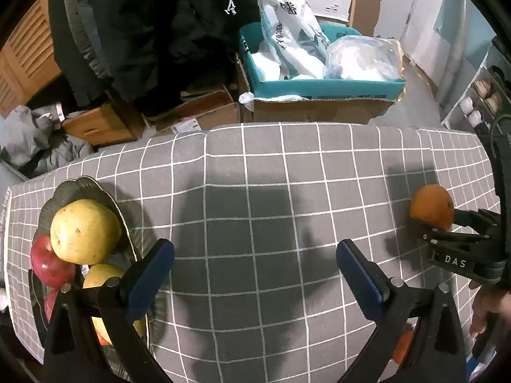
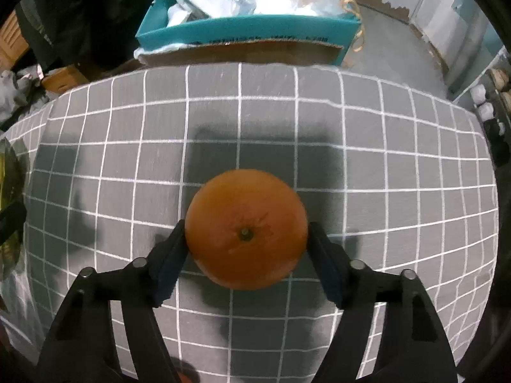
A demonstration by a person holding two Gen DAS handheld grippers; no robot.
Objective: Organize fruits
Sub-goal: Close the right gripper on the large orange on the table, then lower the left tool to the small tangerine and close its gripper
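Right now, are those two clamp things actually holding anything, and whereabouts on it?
The right gripper grips the orange by its two opposite sides, stem end facing the camera. The left gripper stands open over the checked cloth, holding nothing.

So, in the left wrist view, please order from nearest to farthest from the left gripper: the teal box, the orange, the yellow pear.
1. Yellow pear, on the dark plate, left of the left gripper.
2. Orange, far right, between the right gripper fingers.
3. Teal box, beyond the table's far edge.
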